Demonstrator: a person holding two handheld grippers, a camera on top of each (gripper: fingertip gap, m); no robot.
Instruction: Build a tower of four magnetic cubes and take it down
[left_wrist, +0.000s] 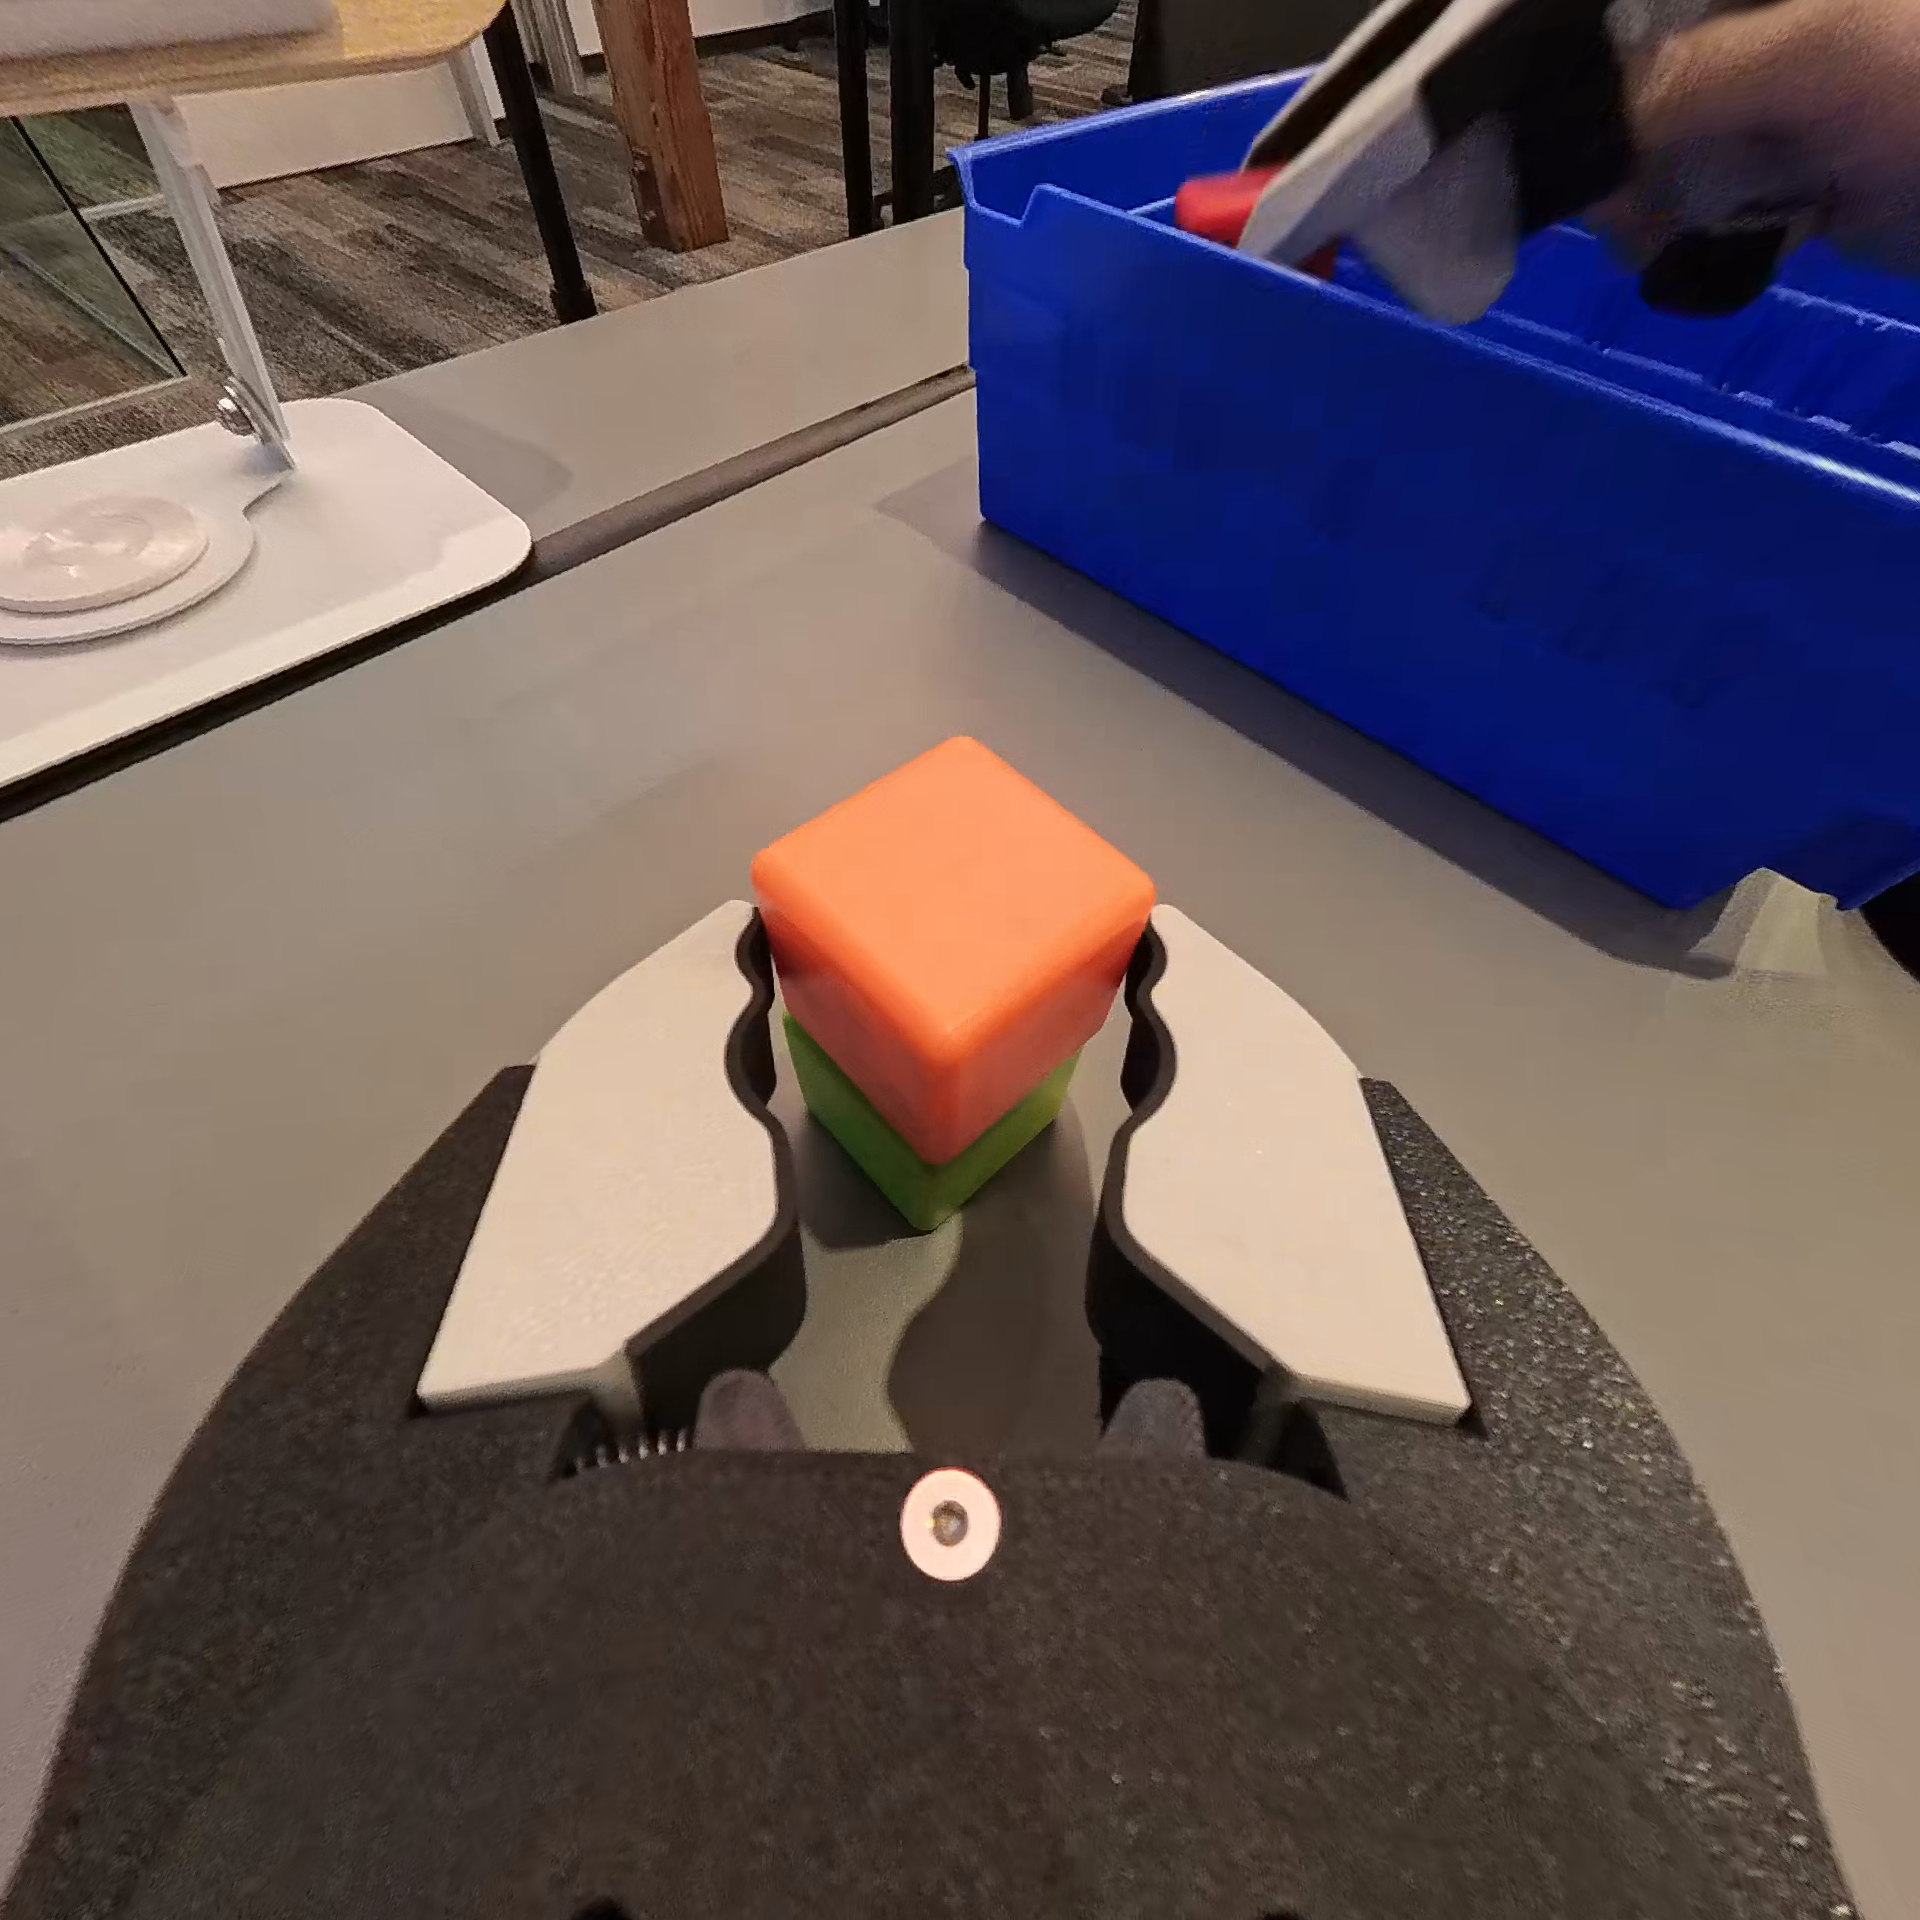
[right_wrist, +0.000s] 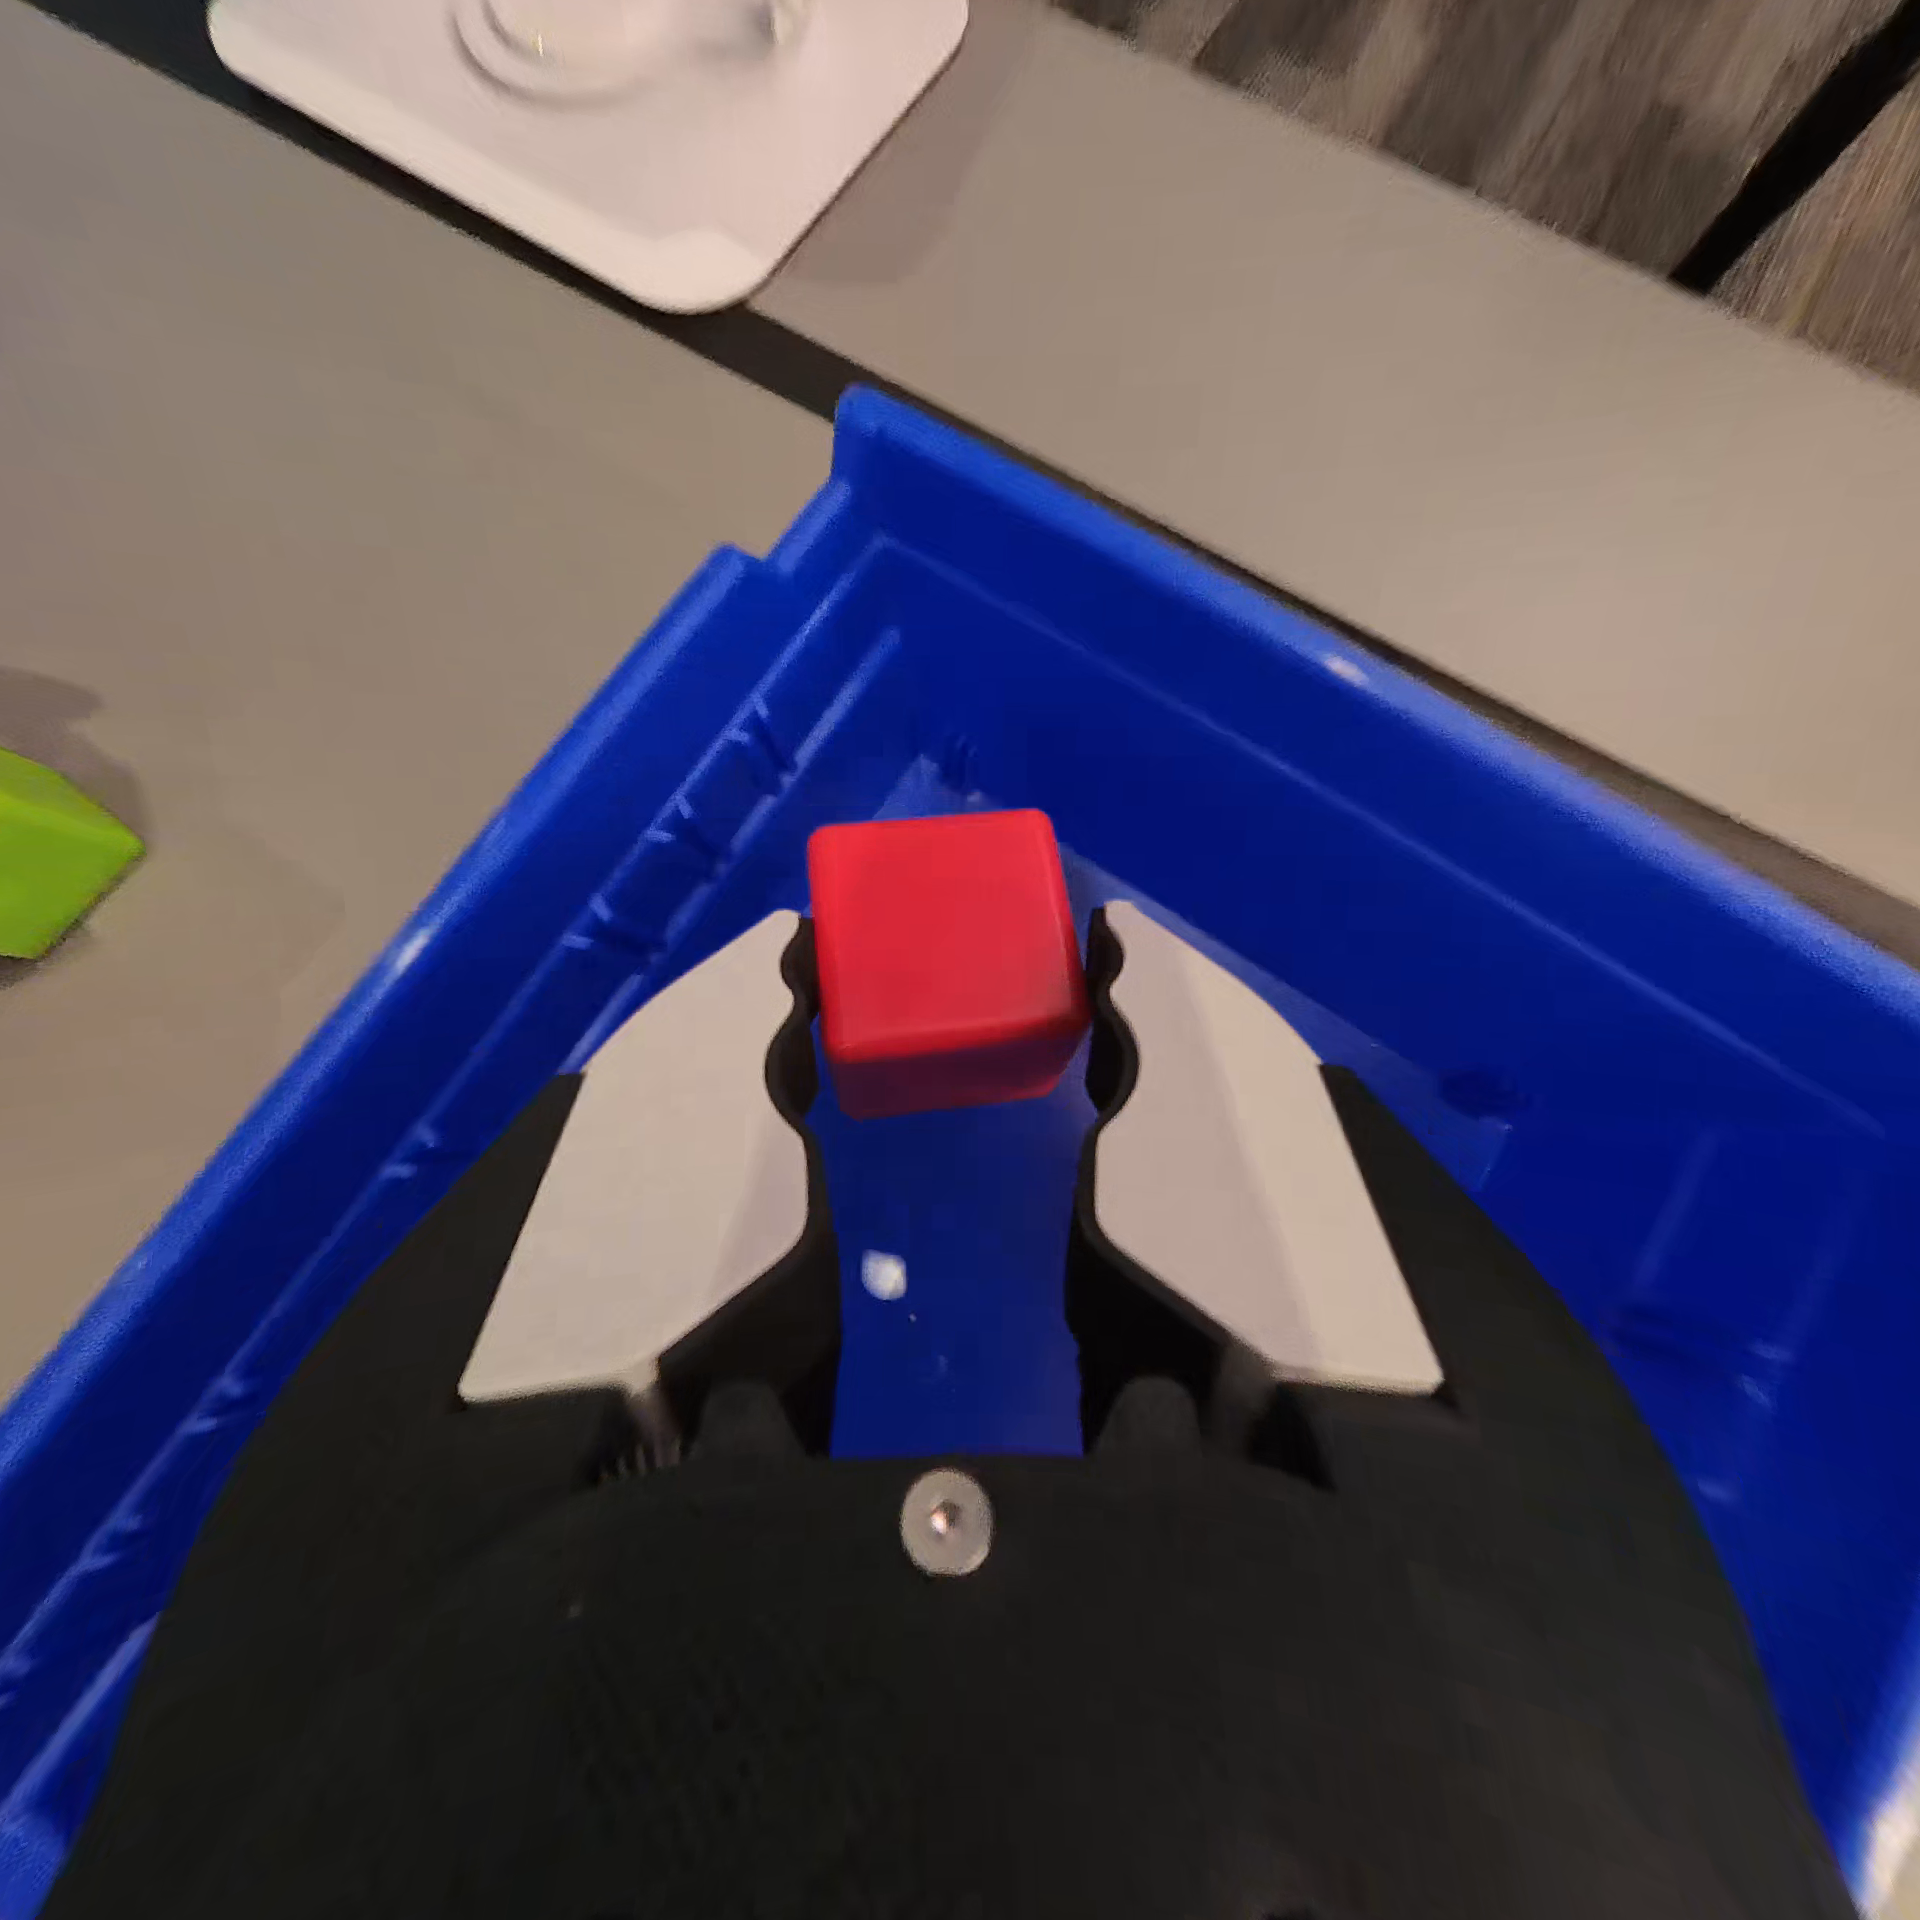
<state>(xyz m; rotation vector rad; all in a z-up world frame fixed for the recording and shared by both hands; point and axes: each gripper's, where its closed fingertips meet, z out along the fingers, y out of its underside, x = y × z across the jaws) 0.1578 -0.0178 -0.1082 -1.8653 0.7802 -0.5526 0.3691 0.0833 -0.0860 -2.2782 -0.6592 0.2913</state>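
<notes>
Two stacked cubes (left_wrist: 940, 997) in left view, red cube (right_wrist: 943, 951) only right.

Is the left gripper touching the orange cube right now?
Touching. The left wrist view shows the left gripper with both fingertips pressed against opposite sides of the orange cube, no gap visible.

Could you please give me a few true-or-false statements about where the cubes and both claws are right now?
1. The orange cube sits on the green cube. True.
2. The left claw grips the green cube. False: its fingertips flank the orange cube.
3. The right claw has a red cube between its fingers. True.
4. The red cube is over the grey table. False: it is inside the blue bin.
5. The tower has four cubes. False: only two are stacked.
</notes>
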